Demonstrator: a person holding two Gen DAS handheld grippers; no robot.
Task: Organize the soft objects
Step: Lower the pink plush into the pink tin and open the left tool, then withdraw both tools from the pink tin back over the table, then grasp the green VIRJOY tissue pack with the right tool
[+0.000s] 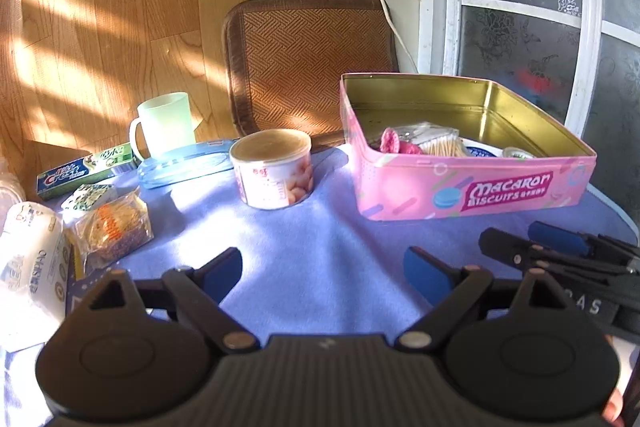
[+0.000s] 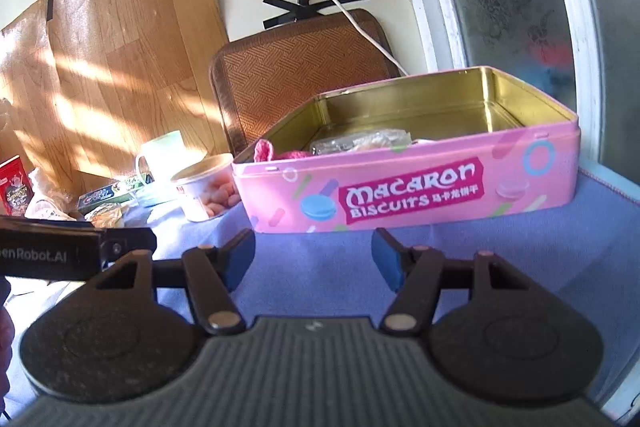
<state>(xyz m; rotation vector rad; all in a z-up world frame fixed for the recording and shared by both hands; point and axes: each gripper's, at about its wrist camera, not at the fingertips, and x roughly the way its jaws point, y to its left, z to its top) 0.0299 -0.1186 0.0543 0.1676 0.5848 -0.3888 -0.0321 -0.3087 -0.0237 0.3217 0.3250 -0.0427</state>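
An open pink macaron biscuit tin (image 1: 472, 187) (image 2: 412, 195) stands on the blue cloth (image 1: 320, 227). Inside it lie a pink knitted piece (image 1: 390, 143) (image 2: 264, 149), a bag of cotton swabs (image 1: 440, 145) and a crinkled clear packet (image 2: 360, 143). My left gripper (image 1: 323, 263) is open over bare cloth in front of the tin, with nothing between its fingers. My right gripper (image 2: 313, 247) (image 1: 510, 233) is also open and empty, low before the tin's front wall. One finger (image 2: 128, 245) of the left gripper crosses the right wrist view at the left.
Left of the tin stand a round snack can (image 1: 276, 167), a pale green mug (image 1: 164, 123), a blue case (image 1: 184, 163) and a toothpaste box (image 1: 80, 171). A wrapped snack (image 1: 114, 227) and a white tissue pack (image 1: 28, 259) lie at the near left. A woven chair back (image 1: 312, 67) is behind.
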